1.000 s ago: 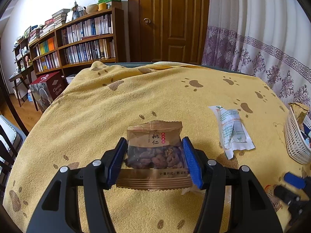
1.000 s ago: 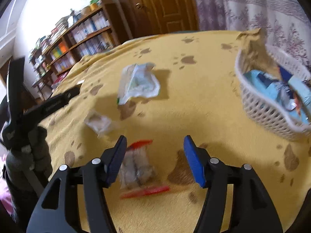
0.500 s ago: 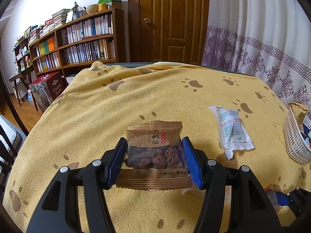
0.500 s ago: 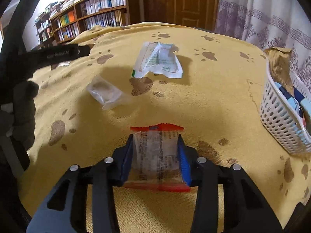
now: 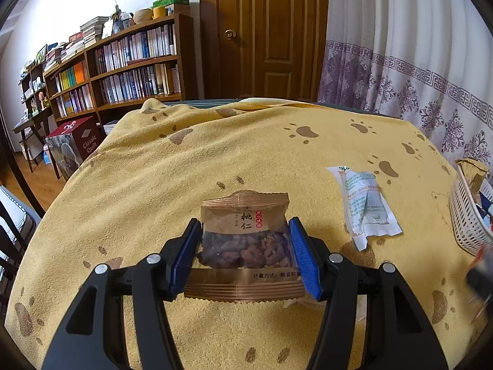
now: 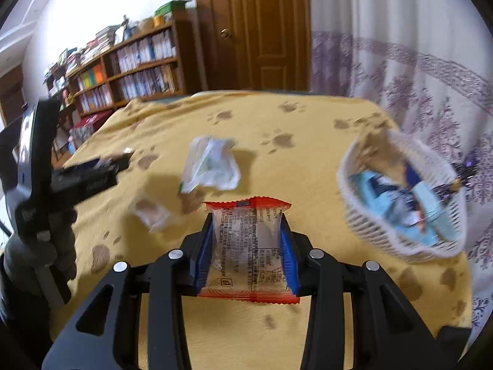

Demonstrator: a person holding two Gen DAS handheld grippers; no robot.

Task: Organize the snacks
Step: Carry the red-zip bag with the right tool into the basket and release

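1. Currently my right gripper (image 6: 246, 246) is clamped on a clear plastic snack packet with red crimped ends (image 6: 248, 245), pads pressing its two long sides. The sealed ends stick out front and back, so the grip sits on the filled middle where it won't slip.
2. That packet rides above the yellow paw-print cloth (image 6: 302, 160); I judge it lifted clear, bound for the white woven plastic basket (image 6: 363, 219) to the right, which already holds blue and white packs.
3. My left gripper (image 5: 245, 252) pinches a brown foil walnut packet with a clear window (image 5: 245, 240) the same sideways way, low over the cloth, well apart from the basket (image 5: 462, 231).
4. Loose on the cloth: a crumpled white-and-green wrapper (image 6: 211, 165) and a small clear pouch (image 6: 151, 212), both between the grippers and untouched.
5. Beyond: wooden bookshelf (image 5: 129, 61), brown door (image 5: 265, 30), patterned curtain (image 5: 416, 61).
6. Right view is blurred, so basket contents stay uncertain.
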